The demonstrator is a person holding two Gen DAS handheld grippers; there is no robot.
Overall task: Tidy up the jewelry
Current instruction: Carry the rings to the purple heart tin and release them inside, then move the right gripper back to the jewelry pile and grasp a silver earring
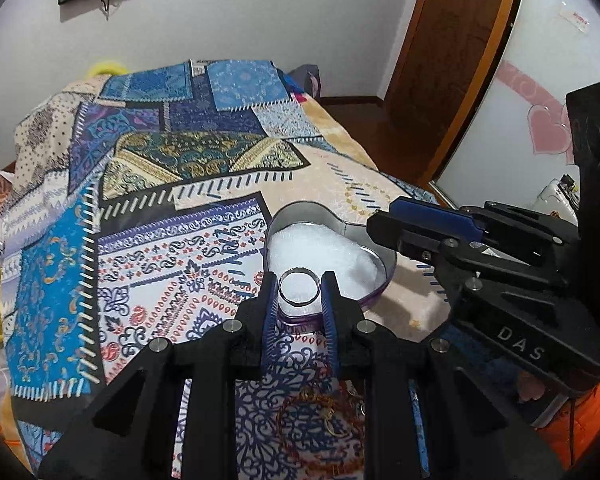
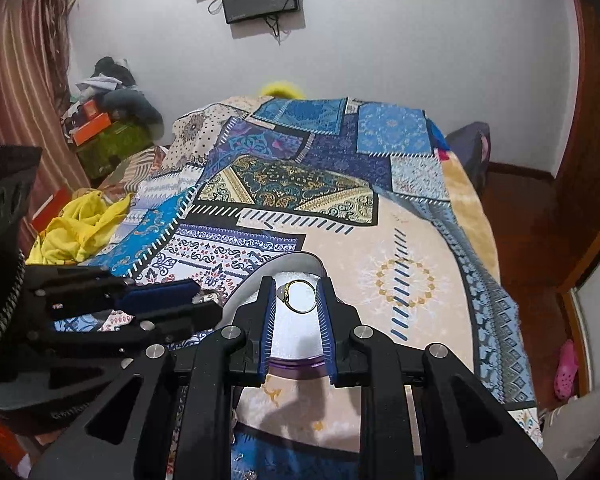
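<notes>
My left gripper [image 1: 299,286] is shut on a plain silver ring [image 1: 299,269], which sits upright between its blue pads. The ring hangs over the near lobe of a heart-shaped tin box [image 1: 300,210] lined with white padding [image 1: 324,248]. My right gripper [image 2: 296,286] is shut on a gold ring [image 2: 282,292] with a pale stone, held just above the same tin [image 2: 252,280]. In the left wrist view the right gripper [image 1: 384,216] reaches over the tin's right rim. The left gripper [image 2: 208,300] appears at the left of the right wrist view.
The tin lies on a bed with a blue patchwork cover [image 1: 160,208]. A red bead bracelet [image 1: 300,408] and gold pieces lie on the cover under my left gripper. Yellow cloth [image 2: 80,228] and boxes lie at the bed's left; a wooden door [image 1: 440,60] stands at the right.
</notes>
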